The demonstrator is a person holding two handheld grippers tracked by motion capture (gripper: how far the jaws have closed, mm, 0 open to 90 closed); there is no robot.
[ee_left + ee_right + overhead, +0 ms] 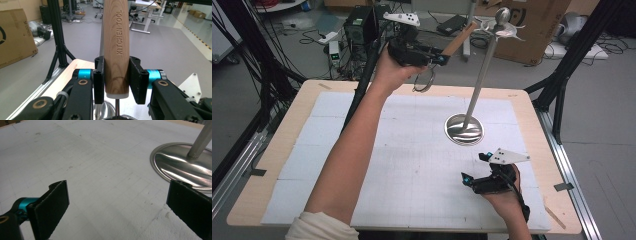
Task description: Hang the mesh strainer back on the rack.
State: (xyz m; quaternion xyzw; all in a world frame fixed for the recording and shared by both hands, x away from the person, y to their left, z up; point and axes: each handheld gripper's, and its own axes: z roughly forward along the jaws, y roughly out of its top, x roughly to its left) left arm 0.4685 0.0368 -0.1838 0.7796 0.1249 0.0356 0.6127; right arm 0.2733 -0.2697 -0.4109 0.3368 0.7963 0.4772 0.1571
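Note:
A kitchen tool with a wooden handle (116,50) stamped "KITCHEN TOOL" is clamped in my left gripper (116,82), which is shut on it. In the high view the left gripper (439,56) is raised above the table's far edge. The handle (459,39) slants up to the right, its end close to the hooks (504,27) at the top of a metal stand. A thin wire part (424,82) of the tool hangs below the gripper. The stand's round base (464,129) rests on the white mat. My right gripper (475,168) is open and empty, low near the base (180,167).
A white gridded mat (412,165) covers the wooden table (277,150). Black frame legs (562,85) stand at the right, with cables and equipment (357,30) and a cardboard box (537,25) on the floor beyond the far edge.

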